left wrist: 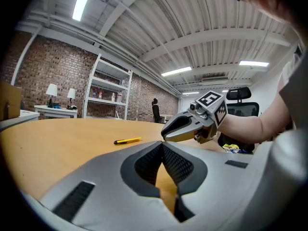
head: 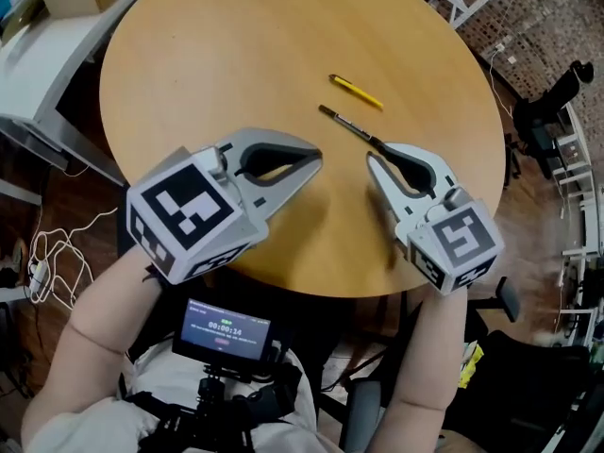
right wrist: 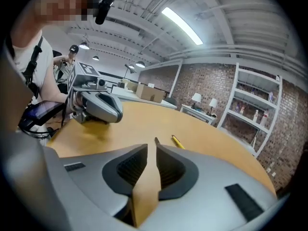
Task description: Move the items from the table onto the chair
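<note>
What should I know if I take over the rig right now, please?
Left gripper: shut, empty, over the near edge of the table.
Right gripper: jaws slightly apart, empty, tips at the near end of the black pen.
The yellow pen lies farther out on the table; neither pen is gripped.
Done: nothing yet. Left: moving both pens.

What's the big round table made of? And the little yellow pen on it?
The table looks like wood or a wood-look coating. Its top is an even honey-brown with a soft, dull shine and no clear grain, so I can't tell which. The yellow pen is probably smooth plastic, because its colour is bright and even, with one dark end.
</note>
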`<act>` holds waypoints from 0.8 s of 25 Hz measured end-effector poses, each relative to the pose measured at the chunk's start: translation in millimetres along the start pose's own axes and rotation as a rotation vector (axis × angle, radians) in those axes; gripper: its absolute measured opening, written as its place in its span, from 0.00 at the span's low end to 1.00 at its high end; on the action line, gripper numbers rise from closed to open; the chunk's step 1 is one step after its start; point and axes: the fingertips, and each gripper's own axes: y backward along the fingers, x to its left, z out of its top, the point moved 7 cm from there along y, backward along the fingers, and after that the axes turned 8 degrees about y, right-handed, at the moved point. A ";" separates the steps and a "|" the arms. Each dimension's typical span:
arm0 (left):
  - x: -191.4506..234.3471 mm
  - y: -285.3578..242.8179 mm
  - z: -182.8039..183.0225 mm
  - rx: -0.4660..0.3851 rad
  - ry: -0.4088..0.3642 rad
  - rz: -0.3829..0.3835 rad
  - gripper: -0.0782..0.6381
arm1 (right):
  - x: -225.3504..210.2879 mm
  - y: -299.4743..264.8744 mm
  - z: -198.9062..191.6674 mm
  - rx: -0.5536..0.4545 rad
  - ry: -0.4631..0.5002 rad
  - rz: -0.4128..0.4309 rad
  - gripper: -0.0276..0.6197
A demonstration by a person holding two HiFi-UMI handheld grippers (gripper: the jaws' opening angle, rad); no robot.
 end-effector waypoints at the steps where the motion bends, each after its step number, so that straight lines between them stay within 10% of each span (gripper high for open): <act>1: -0.9 -0.5 0.4 -0.001 0.003 -0.001 0.13 | -3.9 1.2 -0.5 0.020 0.013 0.006 0.15; 8: -8.3 3.2 0.5 0.057 0.050 -0.035 0.13 | -16.9 2.2 9.2 0.187 0.163 0.097 0.15; 20: -8.0 -0.2 1.3 0.052 0.026 -0.064 0.13 | -45.7 -45.7 -29.0 0.555 0.219 0.500 0.23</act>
